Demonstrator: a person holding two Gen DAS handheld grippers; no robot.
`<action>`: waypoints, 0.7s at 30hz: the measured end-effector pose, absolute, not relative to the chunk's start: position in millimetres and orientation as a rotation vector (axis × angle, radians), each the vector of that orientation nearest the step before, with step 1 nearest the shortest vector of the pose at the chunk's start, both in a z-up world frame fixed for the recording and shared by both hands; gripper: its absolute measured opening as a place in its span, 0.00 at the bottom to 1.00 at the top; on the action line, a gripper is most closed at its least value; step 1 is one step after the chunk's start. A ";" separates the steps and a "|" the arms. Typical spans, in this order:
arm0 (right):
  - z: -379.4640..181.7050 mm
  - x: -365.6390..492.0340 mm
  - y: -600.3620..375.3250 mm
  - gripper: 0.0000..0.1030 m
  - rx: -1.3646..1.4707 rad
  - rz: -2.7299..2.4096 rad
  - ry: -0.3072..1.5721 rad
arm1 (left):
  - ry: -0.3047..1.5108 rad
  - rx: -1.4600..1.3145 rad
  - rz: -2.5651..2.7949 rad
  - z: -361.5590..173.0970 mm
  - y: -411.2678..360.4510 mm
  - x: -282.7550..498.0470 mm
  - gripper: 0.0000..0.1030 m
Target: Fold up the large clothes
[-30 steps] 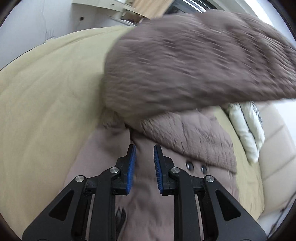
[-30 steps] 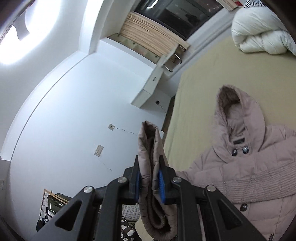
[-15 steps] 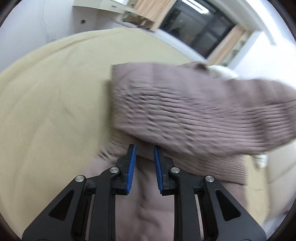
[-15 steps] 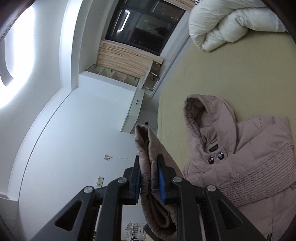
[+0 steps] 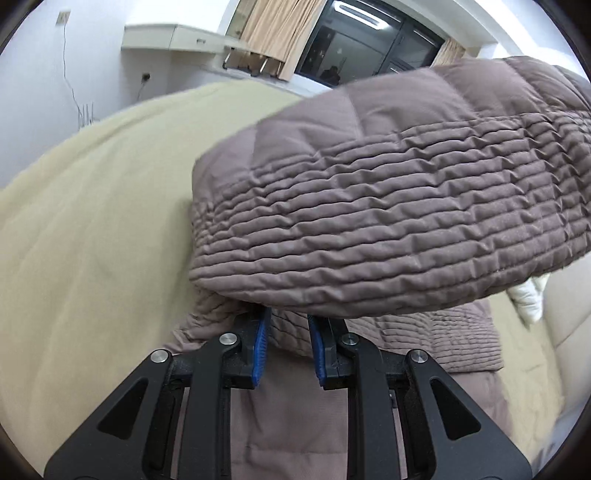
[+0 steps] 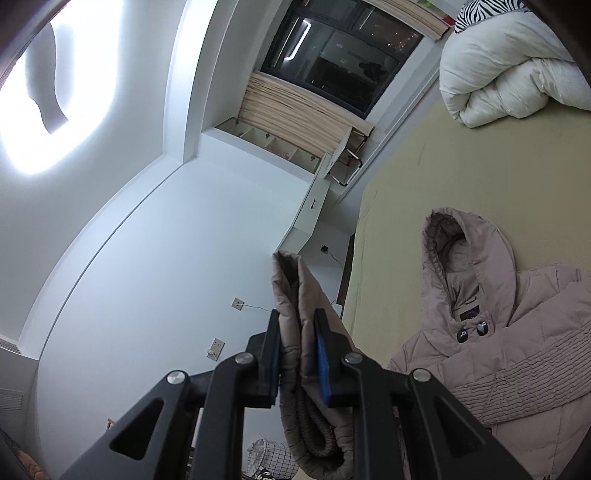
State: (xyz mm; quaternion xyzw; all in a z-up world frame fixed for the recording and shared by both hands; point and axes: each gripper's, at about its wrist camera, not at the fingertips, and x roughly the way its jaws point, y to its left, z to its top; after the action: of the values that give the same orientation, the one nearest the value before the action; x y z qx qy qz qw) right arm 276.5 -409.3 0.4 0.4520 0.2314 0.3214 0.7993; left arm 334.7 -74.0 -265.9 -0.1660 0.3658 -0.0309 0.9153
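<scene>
A mauve hooded padded coat (image 6: pixel 517 369) lies face up on the beige bed (image 6: pixel 461 177), its hood (image 6: pixel 465 251) toward the far end. My right gripper (image 6: pixel 297 321) is shut on the coat's sleeve cuff (image 6: pixel 291 280) and holds it up in the air to the left of the coat. In the left wrist view that lifted quilted sleeve (image 5: pixel 388 221) stretches across the picture and covers the tips of my left gripper (image 5: pixel 289 321). The left jaws stand slightly apart with nothing pinched between them, just above the coat's body (image 5: pixel 295 424).
A rolled white duvet (image 6: pixel 509 70) and a zebra-print pillow (image 6: pixel 480 11) lie at the bed's far end. A white wall shelf (image 5: pixel 166 37) and a dark window (image 5: pixel 362 48) stand beyond the bed. A padded beige headboard (image 5: pixel 565 314) is at the right.
The lifted sleeve has swung across and come down over the left gripper's tips. The left view has tipped up toward the window. The right gripper has kept its hold while moving sideways.
</scene>
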 end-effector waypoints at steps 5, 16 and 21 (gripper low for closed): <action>-45.7 281.4 -422.5 0.18 1.033 0.584 0.540 | 0.744 -0.417 0.050 -281.3 -58.5 316.3 0.18; -183.8 294.7 -476.5 0.18 1.098 0.245 0.703 | 0.807 -0.643 0.223 -316.3 -17.5 300.8 0.19; -259.0 299.2 -497.6 0.18 1.067 0.083 0.857 | 0.810 -0.669 0.208 -326.0 6.2 295.3 0.18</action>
State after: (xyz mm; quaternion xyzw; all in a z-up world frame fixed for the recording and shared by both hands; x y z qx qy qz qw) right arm 299.2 -497.6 -259.0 0.4927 0.3958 0.0381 0.7741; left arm 295.3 6.2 -326.0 -0.3189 0.3859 0.0989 0.8600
